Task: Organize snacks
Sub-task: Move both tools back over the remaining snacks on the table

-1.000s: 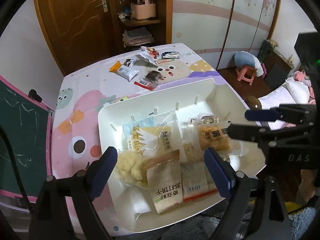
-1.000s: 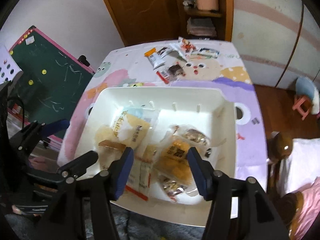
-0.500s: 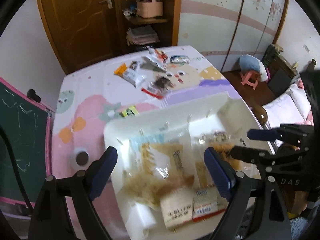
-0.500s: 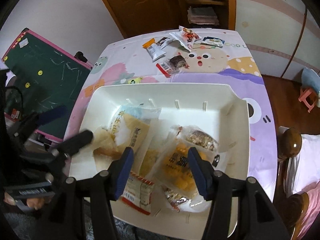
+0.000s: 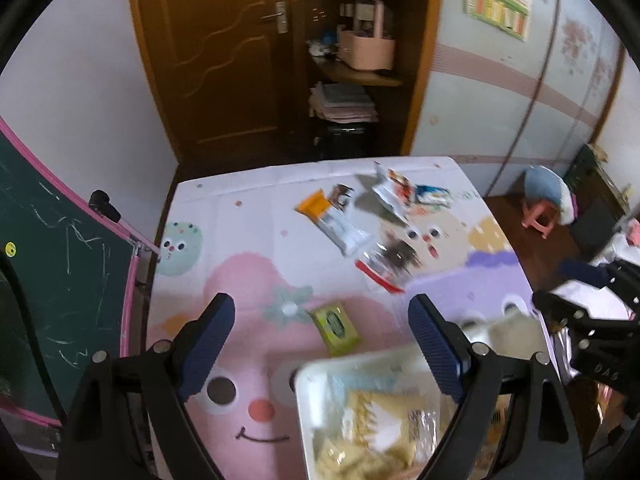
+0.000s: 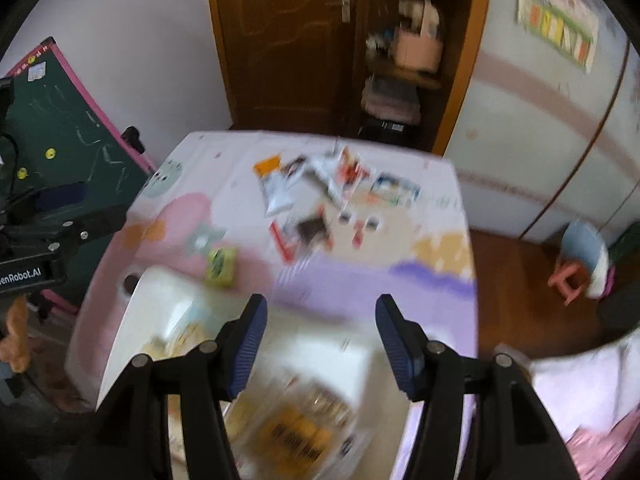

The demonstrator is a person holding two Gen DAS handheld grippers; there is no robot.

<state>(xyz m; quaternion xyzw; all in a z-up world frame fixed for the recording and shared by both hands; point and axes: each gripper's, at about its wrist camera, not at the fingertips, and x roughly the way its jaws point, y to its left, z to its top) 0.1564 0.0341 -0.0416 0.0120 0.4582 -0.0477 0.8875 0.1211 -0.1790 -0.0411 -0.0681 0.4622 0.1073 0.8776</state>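
Both the left gripper (image 5: 320, 340) and right gripper (image 6: 318, 338) hang wide open and empty above the near white tray (image 5: 320, 372), loose snack packets (image 5: 340, 228) lying far across the table.

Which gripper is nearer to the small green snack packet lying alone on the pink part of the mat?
Left. The left gripper has the green packet just ahead between its open jaws. The right gripper sits farther right, over the white tray.
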